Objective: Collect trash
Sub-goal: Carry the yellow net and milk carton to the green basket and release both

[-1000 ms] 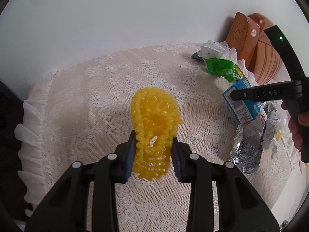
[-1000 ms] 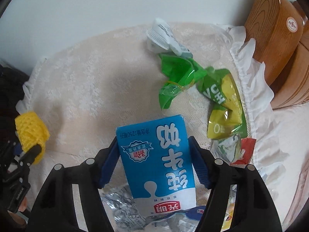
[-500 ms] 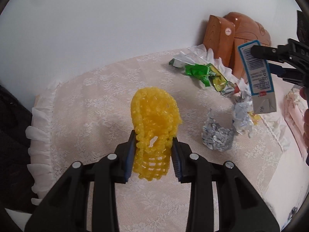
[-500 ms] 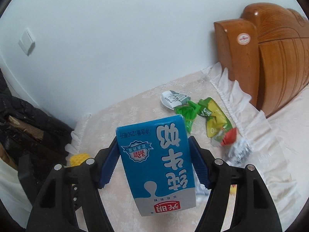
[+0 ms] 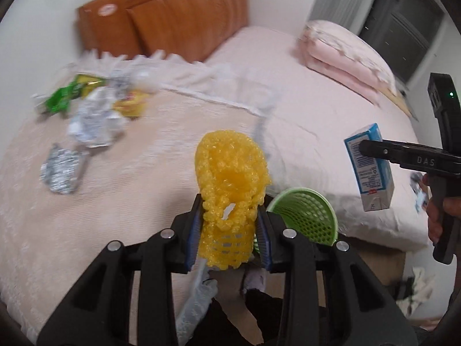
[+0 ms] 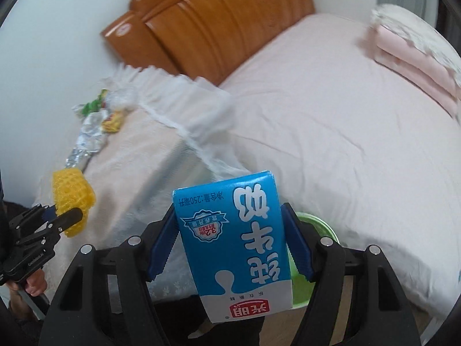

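My left gripper (image 5: 229,230) is shut on a yellow foam net (image 5: 230,184), held in the air above the near edge of the lace-covered table (image 5: 100,201). A blue and white milk carton (image 6: 233,245) sits upside down between the blue pads of my right gripper (image 6: 230,245), which is shut on it. In the left wrist view that carton (image 5: 370,167) hangs at the right. A green mesh bin (image 5: 305,216) stands below, between table and bed; its rim (image 6: 317,225) peeks out behind the carton. The foam net (image 6: 72,199) and left gripper (image 6: 62,220) show at the left of the right wrist view.
Crumpled foil (image 5: 60,170), green wrappers (image 5: 66,95) and a yellow wrapper (image 5: 129,105) lie blurred on the far side of the table. A pink bed (image 6: 331,115) with a wooden headboard (image 6: 207,26) and a folded pink blanket (image 5: 345,57) fills the right. A hand (image 5: 440,210) holds the right gripper's grip.
Both grippers have swung away from the table's trash toward the bed side, still gripping the foam net and the carton. The green bin and the bed have come into view.
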`<state>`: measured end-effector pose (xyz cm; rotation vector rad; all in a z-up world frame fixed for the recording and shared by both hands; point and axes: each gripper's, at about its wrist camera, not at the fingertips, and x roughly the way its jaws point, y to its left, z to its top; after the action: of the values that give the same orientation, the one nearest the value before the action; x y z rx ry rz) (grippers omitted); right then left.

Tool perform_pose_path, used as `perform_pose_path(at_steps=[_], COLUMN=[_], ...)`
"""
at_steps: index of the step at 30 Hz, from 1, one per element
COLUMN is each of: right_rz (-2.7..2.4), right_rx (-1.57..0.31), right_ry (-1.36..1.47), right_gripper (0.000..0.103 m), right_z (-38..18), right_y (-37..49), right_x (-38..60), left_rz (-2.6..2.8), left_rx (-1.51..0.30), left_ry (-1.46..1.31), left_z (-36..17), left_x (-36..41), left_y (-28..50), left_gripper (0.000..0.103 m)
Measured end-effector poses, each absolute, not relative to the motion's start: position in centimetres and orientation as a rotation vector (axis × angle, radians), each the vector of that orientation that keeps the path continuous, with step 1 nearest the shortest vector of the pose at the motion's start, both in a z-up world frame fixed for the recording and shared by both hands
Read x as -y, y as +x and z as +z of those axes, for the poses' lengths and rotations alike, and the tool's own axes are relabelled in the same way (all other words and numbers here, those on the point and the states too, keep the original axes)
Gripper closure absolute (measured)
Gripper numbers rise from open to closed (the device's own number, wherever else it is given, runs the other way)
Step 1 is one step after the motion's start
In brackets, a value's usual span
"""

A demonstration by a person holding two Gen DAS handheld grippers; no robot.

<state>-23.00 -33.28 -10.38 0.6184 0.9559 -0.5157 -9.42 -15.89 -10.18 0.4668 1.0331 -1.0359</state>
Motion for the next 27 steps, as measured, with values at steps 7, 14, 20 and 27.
perform_pose_path(at_steps=[7,14,20,27], right_rz=[-0.662,-0.686,-0.658,-0.598], right_rx=[-0.943,-0.954,-0.949,-0.966], right_ry=[0.769,0.824,0.858,0.861], right_gripper=[0.033,0.033,0.033,0.034], right_z=[-14.3,-17.2,-19.1,-20.8], right_y=[-33.4,-38.0,-39.0,-37.7], right_x=[36.5,38.0,38.7,38.6], left_rz=[-1.24,-1.277,-1.259,-1.201], left_rx=[-1.091,-1.122,-1.037,-0.989], left_ry=[0.755,0.889,0.867,0.835], left_z=[-17.4,-20.7,-19.2,-16.7], left_x=[26.1,29.5,29.7,29.5], left_y=[-20.2,-26.2,-26.5,-24.7], left_gripper=[0.07,0.05,0.013,0.012])
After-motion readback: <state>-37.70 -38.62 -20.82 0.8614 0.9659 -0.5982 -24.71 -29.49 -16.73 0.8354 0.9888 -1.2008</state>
